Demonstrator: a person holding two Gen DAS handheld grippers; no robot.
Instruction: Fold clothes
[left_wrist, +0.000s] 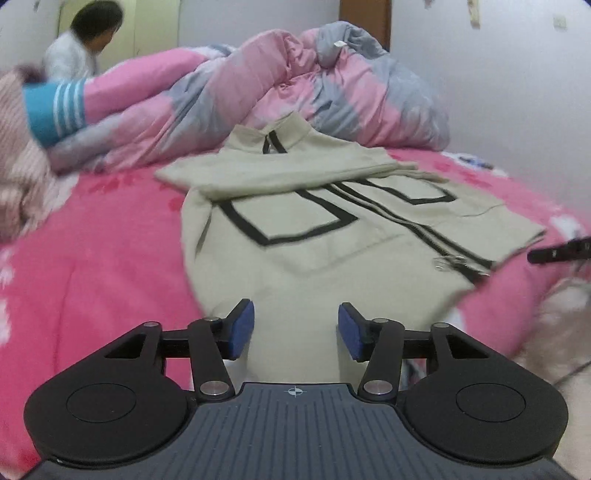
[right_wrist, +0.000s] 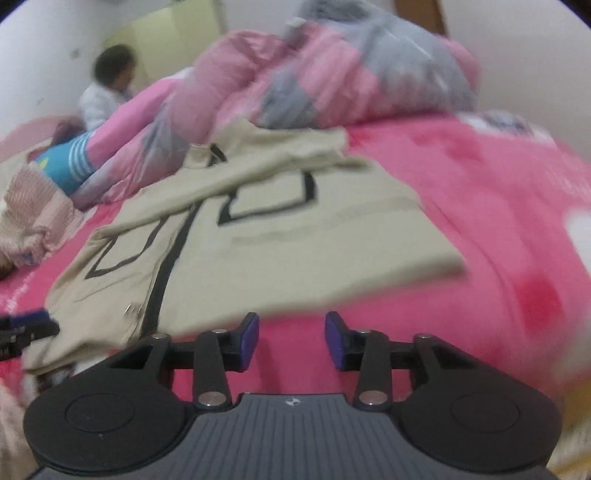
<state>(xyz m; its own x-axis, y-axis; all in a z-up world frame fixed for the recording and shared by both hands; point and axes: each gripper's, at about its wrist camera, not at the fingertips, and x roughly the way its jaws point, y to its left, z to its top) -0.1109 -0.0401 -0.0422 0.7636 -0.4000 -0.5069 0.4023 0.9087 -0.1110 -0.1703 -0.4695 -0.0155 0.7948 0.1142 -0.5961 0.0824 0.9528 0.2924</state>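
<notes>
Both my left gripper (left_wrist: 296, 325) and right gripper (right_wrist: 291, 338) have fingers half apart, empty; the soft, light jacket (left_wrist: 332, 236) ahead should lift easily by its near hem corners.

No readable text, label, brand or number can be made out anywhere; only a small crosshair mark is seen on each gripper's body.

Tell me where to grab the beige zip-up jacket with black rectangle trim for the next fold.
Take the beige zip-up jacket at its near hem corners, coming from the bed's near edge. It lies flat with a sleeve folded across the chest, and both open hand-held grippers, left and right, already face that hem.
</notes>
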